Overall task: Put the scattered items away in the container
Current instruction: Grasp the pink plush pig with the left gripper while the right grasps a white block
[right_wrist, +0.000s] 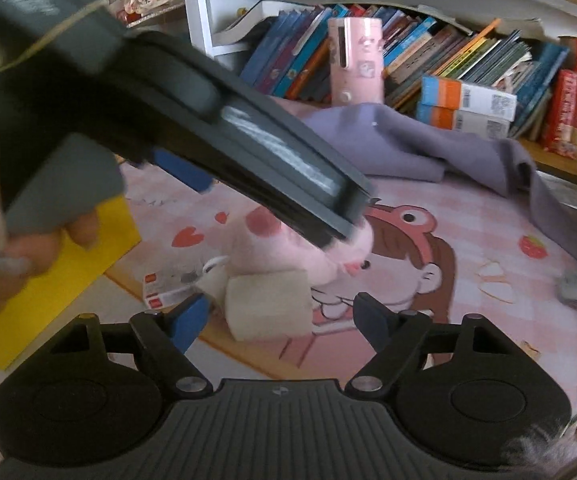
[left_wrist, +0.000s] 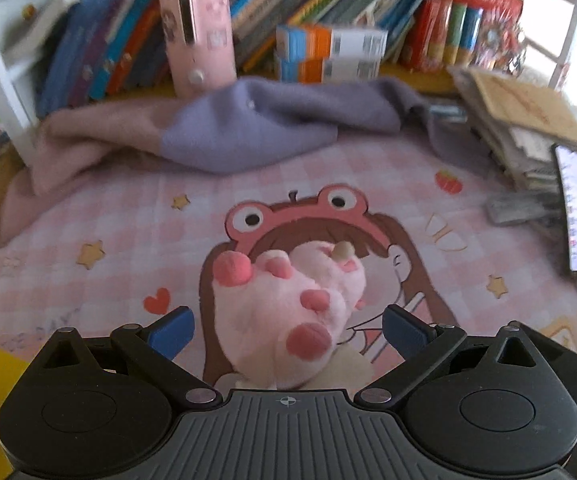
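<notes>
On the tabletop (left_wrist: pixel 88 208) mat, the pink plush toy (left_wrist: pixel 288 312) lies between the spread left tongs (left_wrist: pixel 288 330): soft, light, best pinched mid-body. The spread right tongs (right_wrist: pixel 278 322) straddle the squashable tissue roll (right_wrist: pixel 268 304).

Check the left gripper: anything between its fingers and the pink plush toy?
Nothing visible. The pink plush toy lies on the mat directly between the left gripper's open fingers, with clear gaps on both sides.
</notes>
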